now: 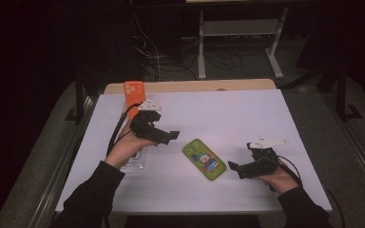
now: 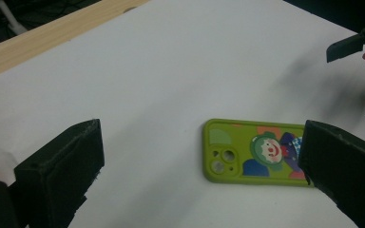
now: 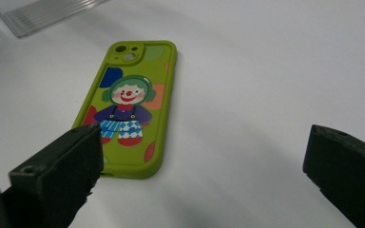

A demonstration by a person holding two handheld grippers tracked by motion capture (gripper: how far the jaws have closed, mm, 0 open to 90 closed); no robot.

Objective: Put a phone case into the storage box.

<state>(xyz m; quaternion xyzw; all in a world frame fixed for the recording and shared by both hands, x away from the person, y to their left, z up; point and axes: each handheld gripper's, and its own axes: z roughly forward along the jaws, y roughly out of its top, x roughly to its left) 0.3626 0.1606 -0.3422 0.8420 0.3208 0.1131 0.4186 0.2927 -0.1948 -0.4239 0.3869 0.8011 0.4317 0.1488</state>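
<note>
Both grippers, left [image 1: 168,136] and right [image 1: 234,167], hovered wide apart beside the green phone case [image 1: 204,159], likely approaching; next, straddle its edges.

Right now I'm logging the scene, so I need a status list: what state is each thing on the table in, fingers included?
Green clown-print phone case: flat on the white table, picture side up, untouched.
Orange phone case: upright at the table's far edge.
Clear plastic tray: lying beside the left hand.
Left gripper: fingers open, holding nothing.
Right gripper: fingers open, holding nothing.
</note>
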